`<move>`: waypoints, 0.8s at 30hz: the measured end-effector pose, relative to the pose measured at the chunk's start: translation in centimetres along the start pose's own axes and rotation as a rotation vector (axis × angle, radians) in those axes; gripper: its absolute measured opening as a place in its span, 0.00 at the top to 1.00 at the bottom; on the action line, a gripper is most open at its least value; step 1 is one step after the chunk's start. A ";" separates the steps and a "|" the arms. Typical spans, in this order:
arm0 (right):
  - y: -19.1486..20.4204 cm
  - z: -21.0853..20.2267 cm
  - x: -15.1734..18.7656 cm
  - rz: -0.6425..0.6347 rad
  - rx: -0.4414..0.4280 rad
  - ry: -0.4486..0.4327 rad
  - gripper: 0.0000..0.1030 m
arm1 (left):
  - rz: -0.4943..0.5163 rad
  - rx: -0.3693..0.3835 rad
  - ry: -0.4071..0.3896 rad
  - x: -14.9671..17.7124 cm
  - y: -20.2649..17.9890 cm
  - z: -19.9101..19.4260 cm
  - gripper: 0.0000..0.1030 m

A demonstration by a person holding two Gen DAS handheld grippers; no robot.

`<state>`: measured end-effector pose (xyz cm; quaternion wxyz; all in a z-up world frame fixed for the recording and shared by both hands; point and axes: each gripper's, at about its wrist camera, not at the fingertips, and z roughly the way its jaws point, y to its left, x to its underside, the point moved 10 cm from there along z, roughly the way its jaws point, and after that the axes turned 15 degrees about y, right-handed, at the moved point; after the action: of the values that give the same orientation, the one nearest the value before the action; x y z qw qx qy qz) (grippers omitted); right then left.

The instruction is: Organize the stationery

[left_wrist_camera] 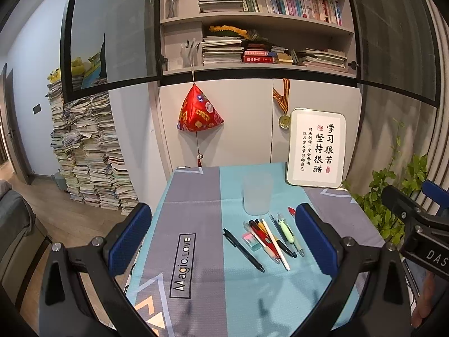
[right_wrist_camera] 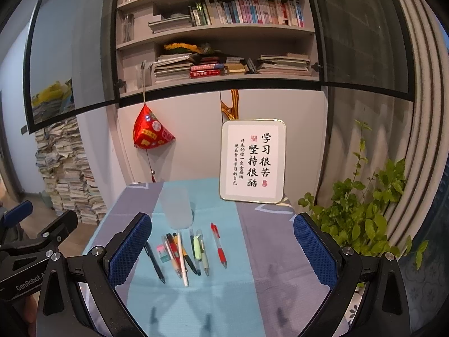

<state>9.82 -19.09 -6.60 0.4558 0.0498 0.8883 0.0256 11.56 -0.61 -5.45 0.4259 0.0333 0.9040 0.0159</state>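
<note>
Pens (right_wrist_camera: 182, 252) lengthwise, tips toward camera

Left gripper (left_wrist_camera: 223, 234): black plastic frame, two fingers (left_wrist_camera: 132, 233) faced with blue pads in a fine dimpled grid. Round silver screws at the finger pivots, triangular cutouts in the frame arms. Right gripper (right_wrist_camera: 221, 248): same build, same blue pads, same silver screws. Each gripper's body shows at the edge of the other camera's view: black housing, blue lever tip, white lettering, "GenRobot.A…" on the left one, "DAS…" on the right.
</note>
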 end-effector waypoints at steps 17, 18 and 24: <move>-0.3 2.3 0.2 -0.008 -0.006 0.035 0.02 | 0.000 -0.008 0.035 0.1 0.0 2.0 0.01; -0.3 2.4 0.3 -0.008 -0.005 0.037 0.02 | 0.000 -0.009 0.039 0.1 -0.1 2.2 0.01; -0.4 4.5 0.8 -0.022 0.002 0.076 0.02 | -0.001 -0.022 0.093 0.8 0.0 4.6 0.01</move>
<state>12.98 -19.42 -9.90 0.4220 0.0393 0.9055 0.0213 14.59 -0.50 -9.04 0.3840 0.0271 0.9225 0.0272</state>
